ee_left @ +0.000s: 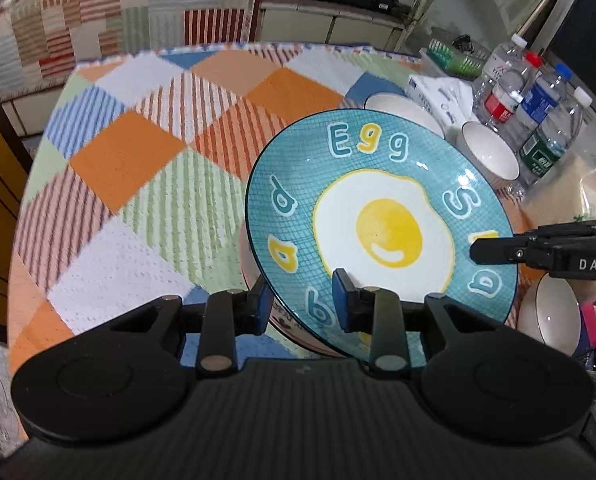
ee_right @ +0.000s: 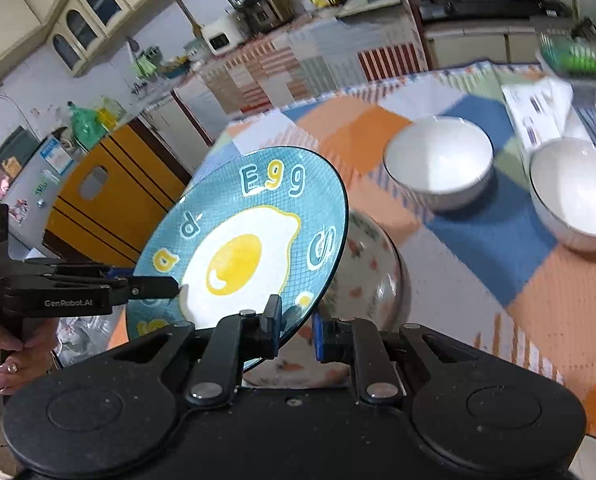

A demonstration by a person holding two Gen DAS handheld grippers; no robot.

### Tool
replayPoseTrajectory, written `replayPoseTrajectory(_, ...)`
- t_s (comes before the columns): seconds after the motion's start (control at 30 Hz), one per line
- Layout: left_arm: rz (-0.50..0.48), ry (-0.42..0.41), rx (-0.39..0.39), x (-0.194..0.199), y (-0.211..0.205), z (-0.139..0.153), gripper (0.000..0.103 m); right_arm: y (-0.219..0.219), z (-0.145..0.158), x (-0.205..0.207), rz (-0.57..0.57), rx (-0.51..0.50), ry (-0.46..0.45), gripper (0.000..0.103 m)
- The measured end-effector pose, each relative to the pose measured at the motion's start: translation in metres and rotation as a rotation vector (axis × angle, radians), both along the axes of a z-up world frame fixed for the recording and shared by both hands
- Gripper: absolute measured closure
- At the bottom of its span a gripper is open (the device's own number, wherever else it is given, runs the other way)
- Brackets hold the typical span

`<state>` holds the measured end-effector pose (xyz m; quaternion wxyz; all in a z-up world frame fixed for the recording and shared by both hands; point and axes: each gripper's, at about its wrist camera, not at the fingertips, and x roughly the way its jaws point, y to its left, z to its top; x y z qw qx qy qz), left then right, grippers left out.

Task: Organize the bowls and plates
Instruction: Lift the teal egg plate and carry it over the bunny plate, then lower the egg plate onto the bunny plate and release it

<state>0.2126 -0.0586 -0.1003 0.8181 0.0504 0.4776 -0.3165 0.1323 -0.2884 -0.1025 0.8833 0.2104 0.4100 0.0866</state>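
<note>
A blue plate with a fried-egg picture (ee_left: 381, 232) (ee_right: 242, 256) is held tilted above the table by both grippers. My left gripper (ee_left: 303, 306) is shut on its near rim; it enters the right wrist view from the left (ee_right: 166, 286). My right gripper (ee_right: 296, 328) is shut on the opposite rim; it enters the left wrist view from the right (ee_left: 481, 250). A floral plate (ee_right: 361, 276) lies on the table right under the blue plate. Two white bowls (ee_right: 437, 160) (ee_right: 577, 192) stand further back on the table.
The round table has a checked cloth (ee_left: 138, 168). Water bottles (ee_left: 537, 112), a tissue pack (ee_left: 437, 92) and a green basket (ee_left: 453, 56) stand at its far right. Another white bowl (ee_left: 553, 316) sits at the right edge. A counter and yellow cabinet (ee_right: 110, 196) lie beyond.
</note>
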Motion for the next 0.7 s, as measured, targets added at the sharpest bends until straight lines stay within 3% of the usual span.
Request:
replayPoseTrajectory(0.47,0.024,0.122,0.042,0.009,0.002,-0.048,0.074,0.006,-0.039,0.011,-0.012,0.008,0.145,0.083)
replayPoseTrajectory(0.7,0.024,0.147,0.043,0.006,-0.002,-0.057,0.073,0.012,-0.041,0.020,-0.028,-0.064,0.207,0.082)
